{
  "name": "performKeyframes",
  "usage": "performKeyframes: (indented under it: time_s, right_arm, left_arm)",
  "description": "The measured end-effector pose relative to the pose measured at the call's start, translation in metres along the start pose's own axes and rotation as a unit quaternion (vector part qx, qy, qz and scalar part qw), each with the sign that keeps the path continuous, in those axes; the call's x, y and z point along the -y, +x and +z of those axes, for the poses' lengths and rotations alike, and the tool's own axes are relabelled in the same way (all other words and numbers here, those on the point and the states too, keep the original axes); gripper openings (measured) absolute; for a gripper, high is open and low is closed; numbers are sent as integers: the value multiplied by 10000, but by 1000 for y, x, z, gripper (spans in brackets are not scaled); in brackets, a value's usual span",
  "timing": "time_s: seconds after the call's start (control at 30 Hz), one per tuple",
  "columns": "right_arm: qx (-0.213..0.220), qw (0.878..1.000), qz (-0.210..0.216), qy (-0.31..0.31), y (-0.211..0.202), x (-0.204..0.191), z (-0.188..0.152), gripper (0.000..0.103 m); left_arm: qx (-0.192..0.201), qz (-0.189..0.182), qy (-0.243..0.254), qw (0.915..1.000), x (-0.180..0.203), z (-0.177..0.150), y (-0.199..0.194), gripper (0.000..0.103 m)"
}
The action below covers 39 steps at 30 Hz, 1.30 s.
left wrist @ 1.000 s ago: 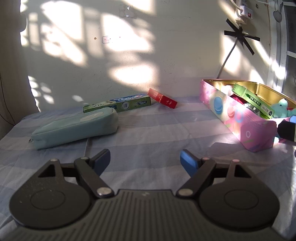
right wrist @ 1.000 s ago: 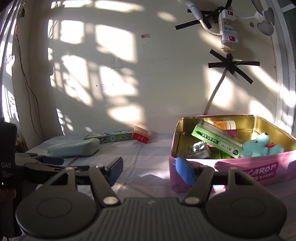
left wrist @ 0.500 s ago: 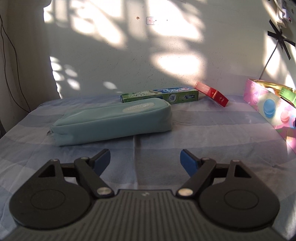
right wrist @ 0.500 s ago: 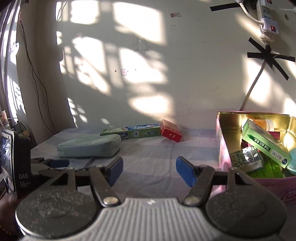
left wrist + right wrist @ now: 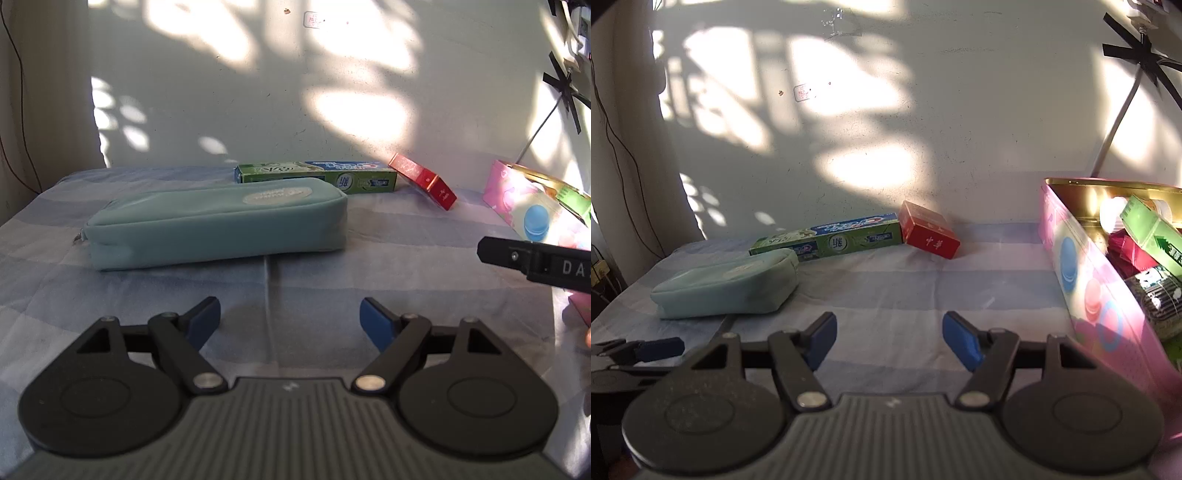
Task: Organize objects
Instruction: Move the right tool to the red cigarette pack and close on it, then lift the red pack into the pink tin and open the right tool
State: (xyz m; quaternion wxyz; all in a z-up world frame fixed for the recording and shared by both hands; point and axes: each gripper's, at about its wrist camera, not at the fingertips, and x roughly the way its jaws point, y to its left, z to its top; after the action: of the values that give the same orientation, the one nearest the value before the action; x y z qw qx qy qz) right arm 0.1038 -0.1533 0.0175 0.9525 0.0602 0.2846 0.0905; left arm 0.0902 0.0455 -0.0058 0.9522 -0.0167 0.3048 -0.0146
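Observation:
A teal zip pouch [image 5: 218, 225] lies on the striped cloth just ahead of my open, empty left gripper [image 5: 290, 321]. Behind it lie a green toothpaste box [image 5: 317, 177] and a red box [image 5: 424, 181]. The pouch [image 5: 727, 284], toothpaste box [image 5: 831, 240] and red box [image 5: 929, 234] also show in the right wrist view, ahead of my open, empty right gripper [image 5: 888, 338]. A pink tin [image 5: 1086, 280] at the right holds a green box [image 5: 1152, 229] and other items.
A sunlit wall [image 5: 886, 110] stands behind the bed-like surface with a blue striped cloth [image 5: 388, 258]. A taped cable [image 5: 1119, 110] runs up the wall at the right. The other gripper's body [image 5: 539, 258] shows at the right of the left wrist view.
Both grippers have swung left and moved closer to the pouch and boxes. The pink tin has slid toward the right edge in both views. Both stay open.

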Motion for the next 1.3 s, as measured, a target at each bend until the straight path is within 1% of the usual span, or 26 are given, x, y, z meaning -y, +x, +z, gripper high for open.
performKeyframes:
  time_s: [0.1,0.2,0.27,0.33,0.4,0.43,0.53,0.6,0.63,0.67,0.7,0.77,0.83,0.9,1.0,1.1,1.17,1.23,1.27,1.3]
  right_arm:
    - [118,9999,-67,39,15,4,10,67]
    - [242,9996,-91,94,39,11,26,70]
    - [299,9993,-214,-26,62,14,39,81]
    - [268,9988,-407,-39,83,17,49,83]
    - [138,9988,-426,205,105,26,58,83]
    - [58,9981,-394,462,116,33,62,84]
    - [-199,9926,-148,1186,140,54,68,83]
    - [-393,9906,-86,1309,151,60,70,79]
    - [-371,9909,-122,1287,152,59,70,68]
    - [-393,9910,-84,1275,154,59,69,60]
    - [-382,9913,-84,1259,154,58,68,60]
    - [-390,9927,-47,1136,148,53,65,60]
    - [-441,9941,-109,990,139,48,58,59]
    - [-485,9962,-108,716,124,43,49,58]
    - [-564,9984,67,-34,83,29,24,58]
    - [-624,9949,305,-725,31,20,-8,58]
    - [-696,9900,546,-1100,-5,16,-29,58]
    - [-738,9813,773,-1600,-43,17,-49,58]
    - [-750,9764,847,-1838,-63,19,-58,58]
    - [-696,9748,862,-1937,-77,22,-64,59]
  left_arm:
    - [-86,-64,-93,9999,-3,1,3,85]
    - [-98,-119,-141,9998,-4,1,4,87]
    - [-103,-134,-135,9998,-4,1,5,89]
    - [-105,-155,-153,9997,-4,1,5,89]
    - [-107,-171,-168,9997,-5,1,5,90]
    - [-108,-178,-171,9996,-5,1,6,90]
    - [-116,-197,-179,9996,-5,2,6,91]
    - [-123,-207,-179,9995,-5,2,7,92]
    - [-124,-211,-178,9995,-5,2,7,92]
    - [-127,-218,-181,9995,-6,2,7,92]
    - [-127,-229,-188,9995,-6,2,8,93]
    - [-127,-248,-207,9994,-7,3,8,93]
    - [-127,-264,-209,9994,-8,3,8,93]
    - [-126,-291,-223,9992,-9,3,8,93]
    - [-117,-392,-295,9987,-12,4,8,95]
    - [-82,-552,-372,9977,-15,3,7,95]
    - [-27,-844,-413,9956,-17,3,5,94]
    - [126,-1379,-385,9896,-15,1,-3,93]
    - [199,-1744,-293,9840,-10,-1,-9,92]
    - [236,-2041,-191,9785,-4,-3,-15,90]
